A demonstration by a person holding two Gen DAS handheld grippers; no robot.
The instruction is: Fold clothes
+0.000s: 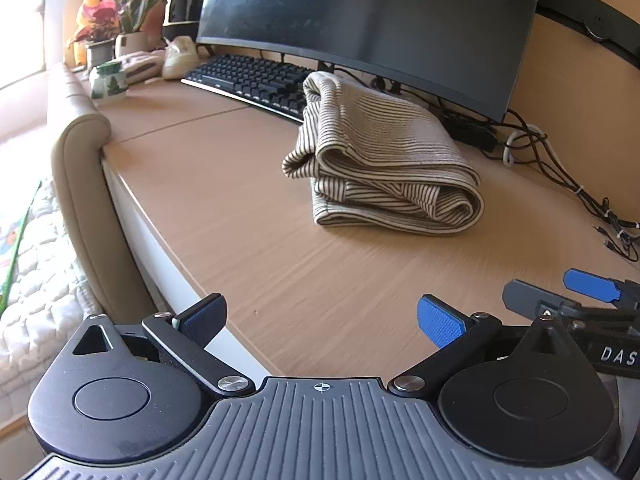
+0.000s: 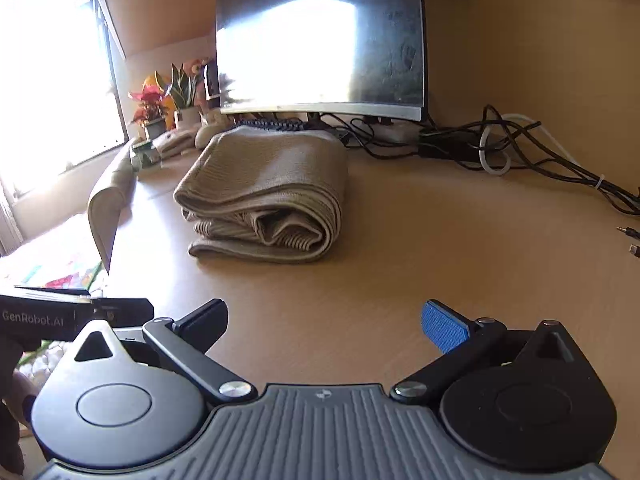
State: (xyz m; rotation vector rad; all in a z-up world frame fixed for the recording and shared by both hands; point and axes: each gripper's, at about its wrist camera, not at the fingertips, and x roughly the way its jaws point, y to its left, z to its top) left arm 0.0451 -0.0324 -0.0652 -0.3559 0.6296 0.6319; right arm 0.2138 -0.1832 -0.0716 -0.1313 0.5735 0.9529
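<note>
A striped beige garment (image 1: 384, 156) lies folded into a thick stack on the wooden desk (image 1: 224, 184), in front of the monitor. The right wrist view shows the same folded garment (image 2: 272, 192) from its rolled edge. My left gripper (image 1: 322, 316) is open over the desk's near edge, well short of the garment, with nothing between its fingers. My right gripper (image 2: 324, 320) is open too, held above bare desk (image 2: 440, 248) in front of the garment and apart from it. The right gripper's blue pads (image 1: 588, 284) show at the left view's right edge.
A dark monitor (image 1: 372, 20) and a black keyboard (image 1: 256, 78) stand behind the garment. Tangled cables (image 2: 516, 148) lie at the right rear. Potted plants (image 1: 120, 24) and a jar (image 1: 107, 82) crowd the far left corner. A padded beige rail (image 1: 80, 160) borders the desk's left edge.
</note>
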